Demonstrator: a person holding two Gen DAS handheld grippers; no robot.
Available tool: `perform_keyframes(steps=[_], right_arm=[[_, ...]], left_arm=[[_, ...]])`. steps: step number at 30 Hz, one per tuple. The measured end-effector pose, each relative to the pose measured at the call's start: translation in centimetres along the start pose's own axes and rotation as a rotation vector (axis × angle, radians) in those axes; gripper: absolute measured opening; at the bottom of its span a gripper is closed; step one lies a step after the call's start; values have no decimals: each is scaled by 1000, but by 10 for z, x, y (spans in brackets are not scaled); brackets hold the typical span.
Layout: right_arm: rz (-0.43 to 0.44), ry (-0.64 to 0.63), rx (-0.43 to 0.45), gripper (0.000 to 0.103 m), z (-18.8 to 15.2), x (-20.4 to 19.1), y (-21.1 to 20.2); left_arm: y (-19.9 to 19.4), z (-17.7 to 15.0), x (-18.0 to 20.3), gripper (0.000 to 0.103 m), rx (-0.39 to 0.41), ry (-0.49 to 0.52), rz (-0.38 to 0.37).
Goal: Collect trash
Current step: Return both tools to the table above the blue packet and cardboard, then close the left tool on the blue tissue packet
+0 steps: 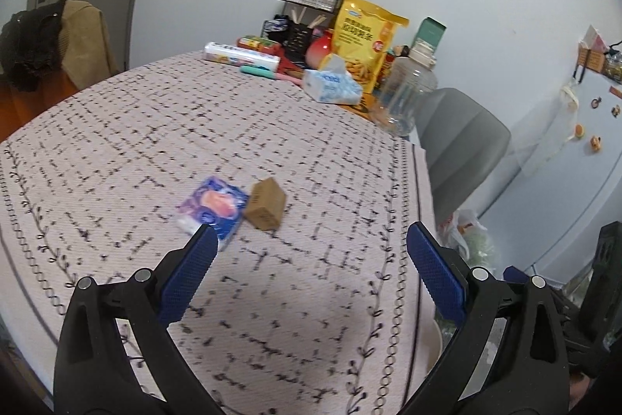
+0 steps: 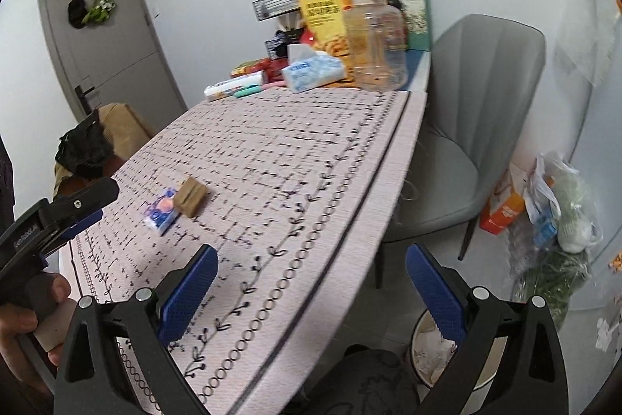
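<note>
A pinkish woven tablecloth with a black dash-and-vine pattern [image 1: 272, 127] is covering the long table and filling the middle of both views. Lying on it left of centre are the small blue-and-purple tissue packet [image 1: 212, 207] and the little brown cardboard box [image 1: 266, 207], touching side by side. The left gripper [image 1: 311, 247] is hanging above the cloth with its blue-padded jaws spread wide and holding nothing, the packet just past its left fingertip. The right gripper [image 2: 311, 261] is hovering over the table's edge, its jaws likewise spread and empty. In the lower right of the right wrist view a round white waste bin holding crumpled paper [image 2: 431, 356] is standing on the floor, beside a grey upholstered chair [image 2: 478, 111]. Groceries are crowding the table's far end against a white wall.
</note>
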State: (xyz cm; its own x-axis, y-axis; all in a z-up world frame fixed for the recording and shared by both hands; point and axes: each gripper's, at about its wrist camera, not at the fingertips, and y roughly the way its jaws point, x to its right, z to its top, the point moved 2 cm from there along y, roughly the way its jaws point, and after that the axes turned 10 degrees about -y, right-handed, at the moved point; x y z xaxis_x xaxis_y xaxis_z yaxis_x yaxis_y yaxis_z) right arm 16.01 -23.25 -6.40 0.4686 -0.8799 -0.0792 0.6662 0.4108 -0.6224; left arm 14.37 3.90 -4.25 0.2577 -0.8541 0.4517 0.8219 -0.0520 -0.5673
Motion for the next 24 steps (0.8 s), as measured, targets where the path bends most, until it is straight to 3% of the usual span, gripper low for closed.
perform_keyframes(steps=[9, 17, 24], right_arm=[[37, -54, -8, 95, 7, -35, 13], [111, -81, -29, 95, 10, -61, 31], [145, -65, -55, 95, 13, -65, 46]], left_arm=[[-17, 4, -44, 96, 45, -55, 60], [-16, 11, -89, 97, 33, -118, 107], [9, 14, -98, 96, -14, -97, 135]])
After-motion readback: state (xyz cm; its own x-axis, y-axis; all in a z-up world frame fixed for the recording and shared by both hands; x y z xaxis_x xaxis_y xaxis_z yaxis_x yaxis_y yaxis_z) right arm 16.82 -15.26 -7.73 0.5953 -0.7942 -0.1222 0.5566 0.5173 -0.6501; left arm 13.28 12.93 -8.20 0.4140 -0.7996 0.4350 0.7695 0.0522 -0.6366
